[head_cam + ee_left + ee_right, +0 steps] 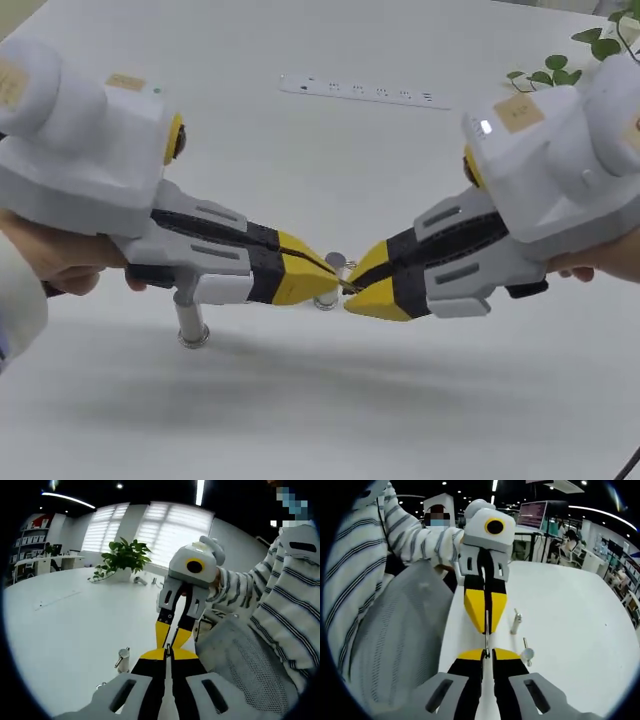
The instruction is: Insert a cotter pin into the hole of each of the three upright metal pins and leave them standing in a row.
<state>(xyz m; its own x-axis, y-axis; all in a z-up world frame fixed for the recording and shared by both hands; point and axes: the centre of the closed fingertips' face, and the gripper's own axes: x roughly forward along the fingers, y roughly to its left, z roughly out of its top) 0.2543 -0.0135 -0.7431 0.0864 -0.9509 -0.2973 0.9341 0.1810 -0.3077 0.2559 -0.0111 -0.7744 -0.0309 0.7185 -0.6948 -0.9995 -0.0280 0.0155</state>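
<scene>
My left gripper (333, 276) and right gripper (352, 294) meet tip to tip above the white table (330, 400). A thin cotter pin (486, 639) runs between them, and both sets of yellow jaws are shut on it. One upright metal pin (191, 318) stands under the left gripper's body. A second metal pin (336, 264) stands just behind the joined tips. In the right gripper view, an upright metal pin (516, 621) and a tilted metal pin (526, 653) sit right of my right gripper (486, 655). In the left gripper view, a metal pin (122, 658) stands left of my left gripper (169, 653).
A white power strip (365, 92) lies at the far side of the table. A potted plant (590, 55) stands at the back right corner. A grey mesh chair (395, 645) and the person's striped sleeve (280, 605) are close to the table edge.
</scene>
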